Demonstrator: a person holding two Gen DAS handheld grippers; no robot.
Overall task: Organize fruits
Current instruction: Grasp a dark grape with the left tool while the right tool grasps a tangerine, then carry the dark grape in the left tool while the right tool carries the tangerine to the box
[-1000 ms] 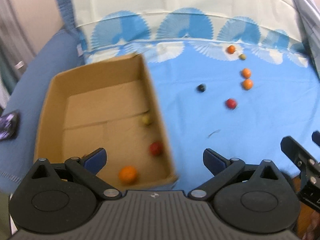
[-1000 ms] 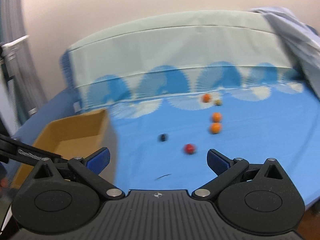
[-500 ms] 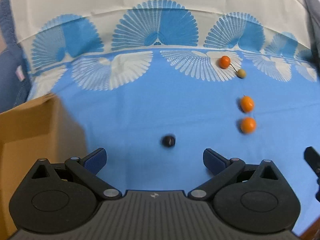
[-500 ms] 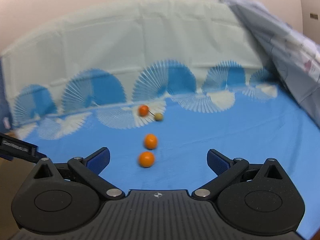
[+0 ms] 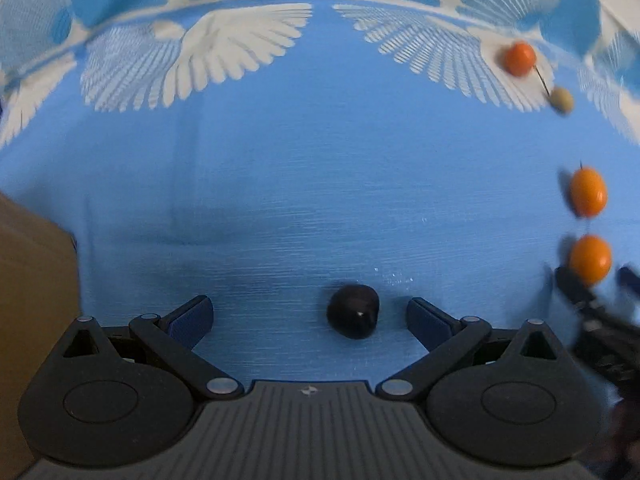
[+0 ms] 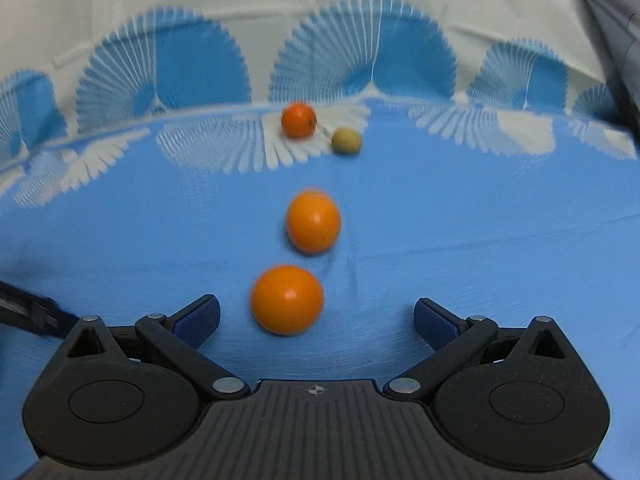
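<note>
Both tongs are held wide open over a bed covered in a blue sheet [image 5: 280,200], and nothing is gripped. A dark plum [image 5: 353,317] is framed between the fingers of the left tongs [image 5: 310,316], nearer the right one. An orange [image 6: 287,299] is framed by the right tongs [image 6: 316,316]. A cardboard box [image 5: 32,280] is seen at the left edge.

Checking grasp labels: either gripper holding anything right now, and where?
Nothing held. Left gripper open around the dark fruit, not touching; right gripper open before the nearest orange fruit.
</note>
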